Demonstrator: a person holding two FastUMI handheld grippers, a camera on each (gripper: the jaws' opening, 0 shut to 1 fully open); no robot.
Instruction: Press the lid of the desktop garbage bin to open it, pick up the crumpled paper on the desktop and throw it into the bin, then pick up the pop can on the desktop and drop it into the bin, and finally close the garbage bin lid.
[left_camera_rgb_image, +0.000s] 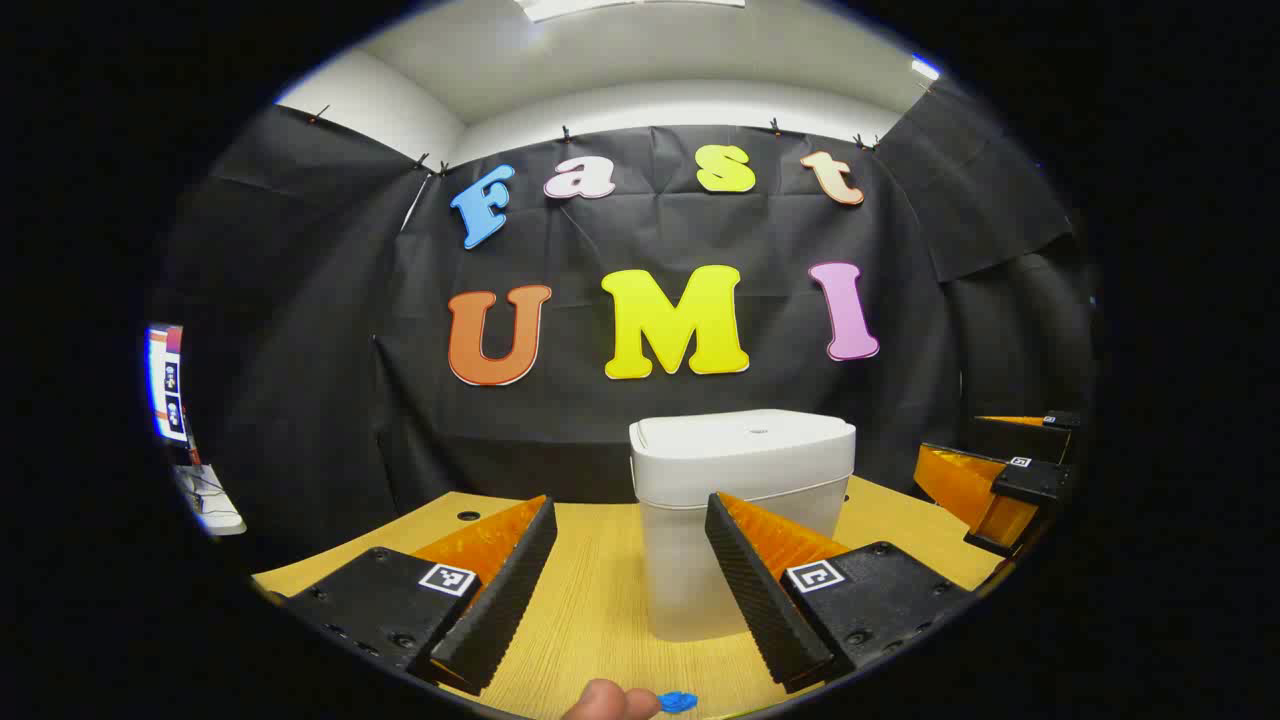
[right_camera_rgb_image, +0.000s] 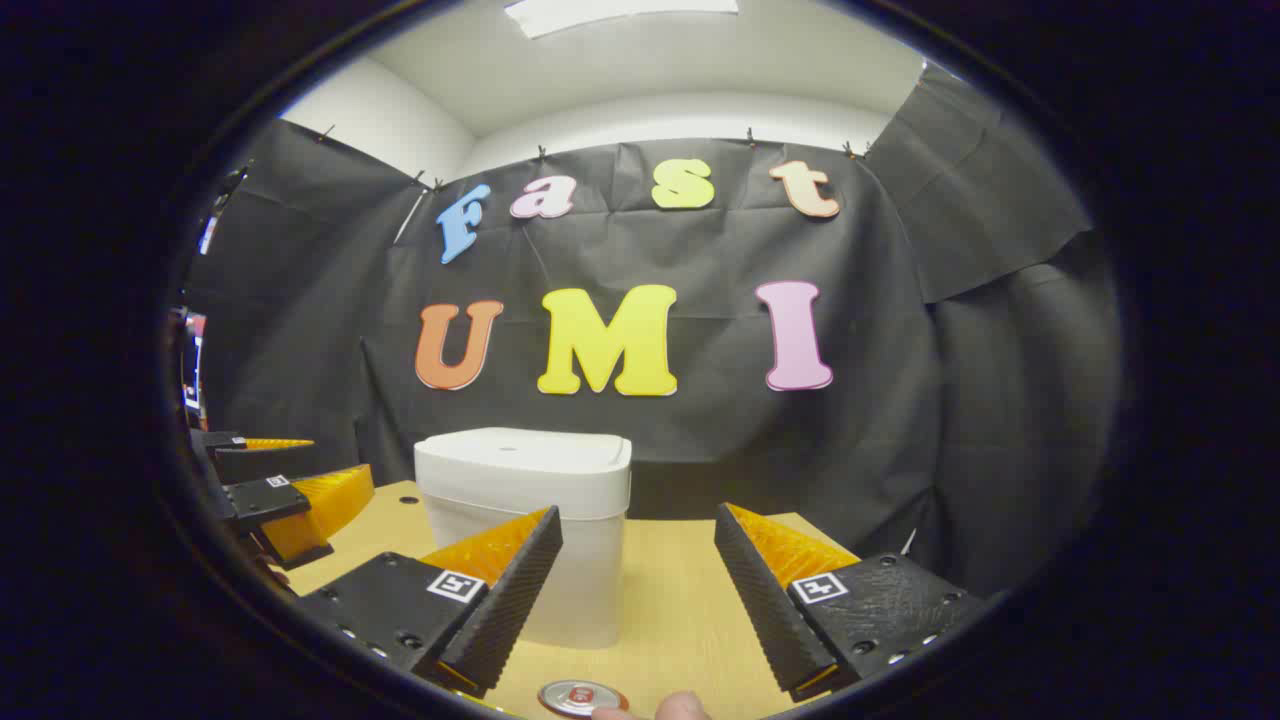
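Garbage bin (left_camera_rgb_image: 742, 520) first: from my left gripper view it stands upright on the wooden desktop (left_camera_rgb_image: 590, 600), straight ahead and close to the black cloth wall, its white lid (left_camera_rgb_image: 745, 440) down and flat. From my right gripper view the same bin (right_camera_rgb_image: 525, 530) sits left of centre, lid (right_camera_rgb_image: 522, 458) closed. My left gripper (left_camera_rgb_image: 630, 590) is spread wide with nothing between its fingers, the bin framed in the gap beyond them. My right gripper (right_camera_rgb_image: 637, 600) is likewise wide apart and holding nothing; bare desktop (right_camera_rgb_image: 680, 600) shows between its fingers. Each gripper also appears in the other's view, off to the side near the desk edge: the right one (left_camera_rgb_image: 1000, 480) at the right of the left gripper view, the left one (right_camera_rgb_image: 275, 490) at the left of the right gripper view. At the bottom edge of my right gripper view I see the pop can (right_camera_rgb_image: 582, 697), its top facing the camera, with a fingertip (right_camera_rgb_image: 683, 707) just beside it. Low in my left gripper view, a fingertip (left_camera_rgb_image: 605, 700) sits beside a small blue piece (left_camera_rgb_image: 677, 702) I cannot identify.
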